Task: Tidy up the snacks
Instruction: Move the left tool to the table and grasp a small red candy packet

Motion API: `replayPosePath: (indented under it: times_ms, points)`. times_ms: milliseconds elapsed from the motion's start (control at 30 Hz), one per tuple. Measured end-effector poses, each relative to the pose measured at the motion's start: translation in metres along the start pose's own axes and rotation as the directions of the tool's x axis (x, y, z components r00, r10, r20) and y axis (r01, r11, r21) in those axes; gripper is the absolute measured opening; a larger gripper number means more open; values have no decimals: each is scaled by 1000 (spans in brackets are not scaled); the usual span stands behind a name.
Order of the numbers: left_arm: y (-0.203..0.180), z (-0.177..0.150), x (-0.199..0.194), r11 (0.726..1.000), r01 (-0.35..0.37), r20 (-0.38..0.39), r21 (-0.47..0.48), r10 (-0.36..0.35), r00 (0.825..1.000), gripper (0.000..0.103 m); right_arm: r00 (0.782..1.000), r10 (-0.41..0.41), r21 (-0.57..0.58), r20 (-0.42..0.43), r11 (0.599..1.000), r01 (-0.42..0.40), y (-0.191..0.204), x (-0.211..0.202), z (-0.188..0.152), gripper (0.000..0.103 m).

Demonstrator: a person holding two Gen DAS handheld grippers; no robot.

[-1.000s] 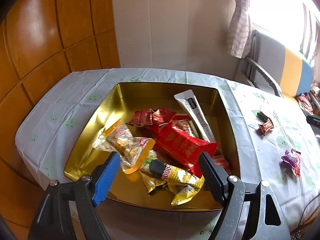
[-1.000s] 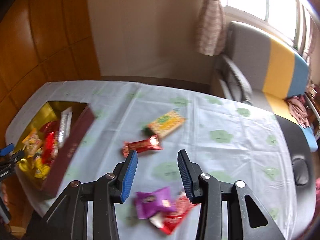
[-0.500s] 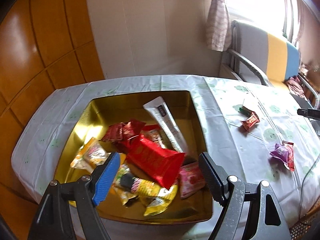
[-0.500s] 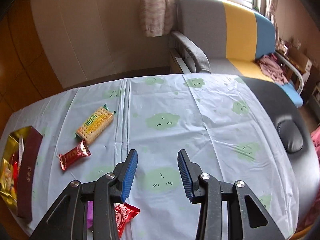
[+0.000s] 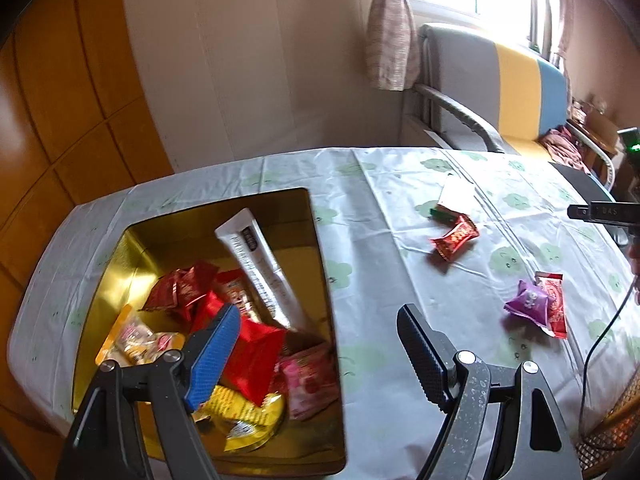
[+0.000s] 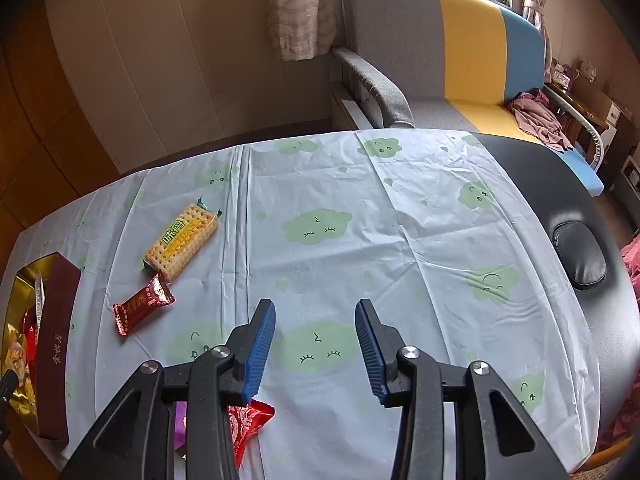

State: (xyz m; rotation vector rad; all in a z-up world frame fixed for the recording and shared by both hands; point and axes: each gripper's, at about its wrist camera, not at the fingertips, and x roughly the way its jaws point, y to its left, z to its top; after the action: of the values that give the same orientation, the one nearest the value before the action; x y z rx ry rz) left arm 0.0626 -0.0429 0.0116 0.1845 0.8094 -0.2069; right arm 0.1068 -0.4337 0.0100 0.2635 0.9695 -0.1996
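The left claw [image 5: 320,344] hangs with its fingers spread wide and nothing between them, its blue-padded finger [image 5: 214,354] over the gold tin box [image 5: 120,264] and its black finger [image 5: 420,354] over the cloud-print tablecloth [image 5: 380,240] just outside the box's right wall. Below and ahead of the blue pad the box holds a heap of snacks: a large red packet [image 5: 256,356] right under the pad, a long white stick packet [image 5: 260,264] leaning further ahead, small red candies [image 5: 180,290] ahead and to the left, a clear bag of pale sweets [image 5: 136,338] to the left, a yellow wrapper [image 5: 240,412] near the claw's base and a pink packet [image 5: 308,380] between the two fingers. Ahead and to the right of this claw, loose on the cloth, lie a red foil candy [image 5: 454,238] and, nearer, a purple candy [image 5: 528,304] touching a flat red packet [image 5: 554,304]. The right claw [image 6: 315,346] is also parted wide and empty, over a bare stretch of cloth. Ahead and to its left lies a cracker pack [image 6: 182,238], with the red foil candy [image 6: 142,304] just nearer to the claw; a red packet [image 6: 246,426] peeks out beneath its left finger. The box's maroon outer wall [image 6: 54,352] stands far to the left.
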Motion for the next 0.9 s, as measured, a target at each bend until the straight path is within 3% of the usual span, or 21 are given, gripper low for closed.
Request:
replayPosePath:
  times_ms: [500,633,733,900]
  points:
    - [-36,17,26,996,49,-39,72,-47,998,81,1000,12,-5,7,1000,-12,1,-2,3,42]
    - [-43,29,44,994,101,-80,42,-98,992,81,1000,7,2,-1,1000,-7,-2,0,4,42]
    - [-49,41,59,988,153,-115,21,-150,982,73,1000,3,6,-12,1000,-3,-4,2,4,42]
    - [-65,53,78,979,200,-140,45,-192,971,69,1000,3,15,-24,1000,-3,-7,4,4,42]
